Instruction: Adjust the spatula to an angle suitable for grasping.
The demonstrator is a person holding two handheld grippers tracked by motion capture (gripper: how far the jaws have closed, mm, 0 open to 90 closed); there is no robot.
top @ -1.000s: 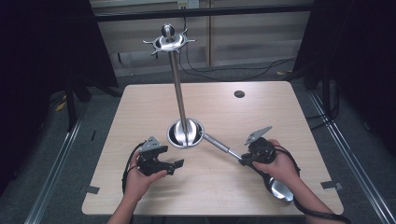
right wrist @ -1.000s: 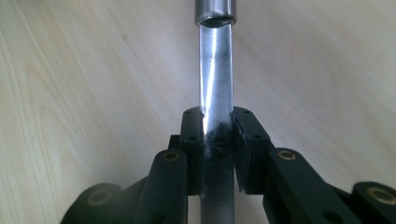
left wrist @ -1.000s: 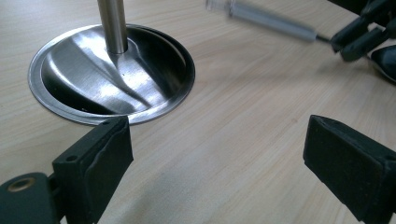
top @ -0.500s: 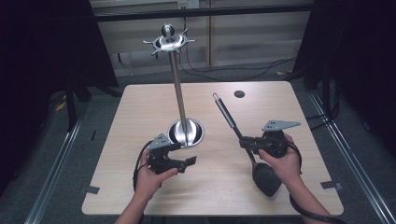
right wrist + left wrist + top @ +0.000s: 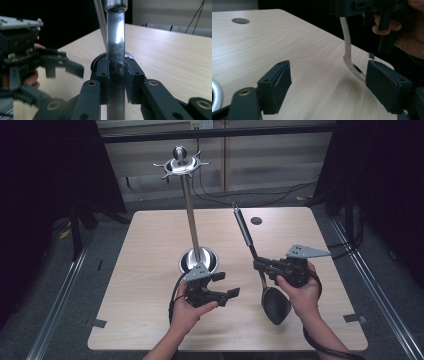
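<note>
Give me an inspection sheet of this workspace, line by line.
Surface: wooden table, round hole near the far edge.
Job's things: tall metal stand; ladle held tilted, bowl low.
Clutter: nothing seen.
Grippers: left hand-held gripper open by the stand's base; right hand-held gripper shut on the ladle's handle.
Cables: one trails from each gripper; more lie on the floor behind.
Surroundings: dark curtains, floor rails.

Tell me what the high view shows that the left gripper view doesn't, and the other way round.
High view: the tall metal stand, the ladle's whole length, and the right gripper shut on its handle. Left gripper view: close up, the left gripper's open jaws with nothing between them. Both: the wooden table, its round hole and the ladle's curved neck.
</note>
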